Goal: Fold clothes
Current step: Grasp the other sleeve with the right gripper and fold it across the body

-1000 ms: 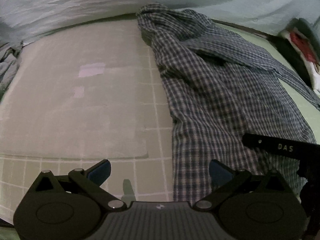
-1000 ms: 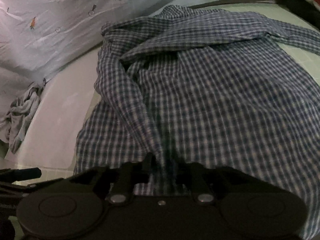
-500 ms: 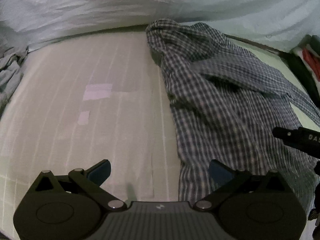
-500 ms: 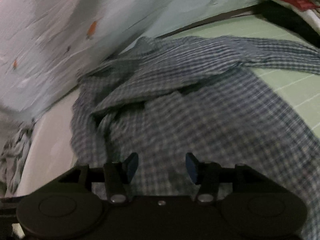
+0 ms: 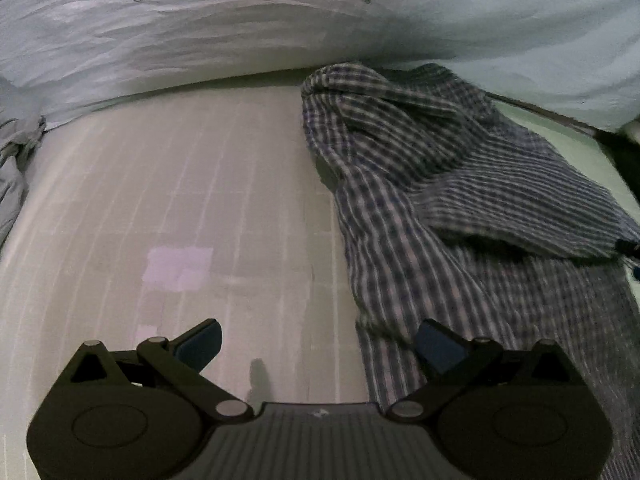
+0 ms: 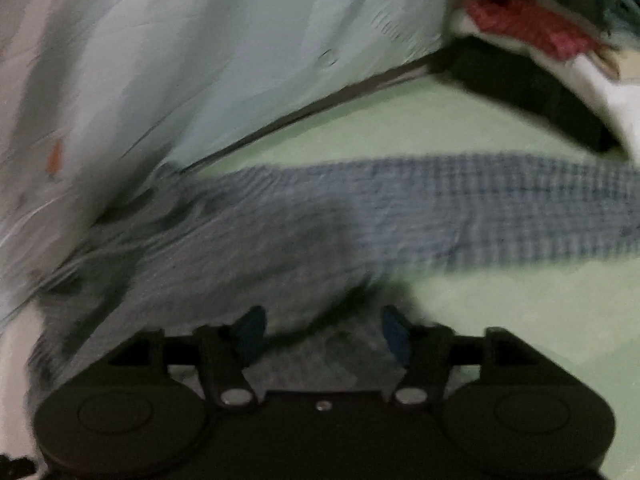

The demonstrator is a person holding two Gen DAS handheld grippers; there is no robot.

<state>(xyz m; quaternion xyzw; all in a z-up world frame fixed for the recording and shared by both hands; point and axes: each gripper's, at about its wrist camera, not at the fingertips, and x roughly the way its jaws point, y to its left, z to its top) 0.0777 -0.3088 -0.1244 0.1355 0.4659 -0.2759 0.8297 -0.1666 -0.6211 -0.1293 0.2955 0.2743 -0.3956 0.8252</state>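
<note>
A blue-and-white checked shirt (image 5: 460, 208) lies crumpled on the bed at the right of the left wrist view. My left gripper (image 5: 320, 344) is open and empty; its right pad sits at the shirt's left edge, its left pad over the bare pale sheet (image 5: 180, 208). In the blurred right wrist view the shirt (image 6: 248, 248) lies ahead, with a sleeve (image 6: 500, 212) stretched right over the green sheet (image 6: 500, 312). My right gripper (image 6: 322, 334) is open, low over the shirt's cloth, with nothing held.
A pale blue quilt with carrot prints (image 5: 280, 32) runs along the back, also in the right wrist view (image 6: 200, 60). A grey garment (image 5: 16, 168) lies at far left. A stack of dark, red and white items (image 6: 540, 60) sits back right.
My right gripper opened, let go of the shirt and swung right toward the sleeve. My left gripper moved forward along the shirt's left edge, staying open.
</note>
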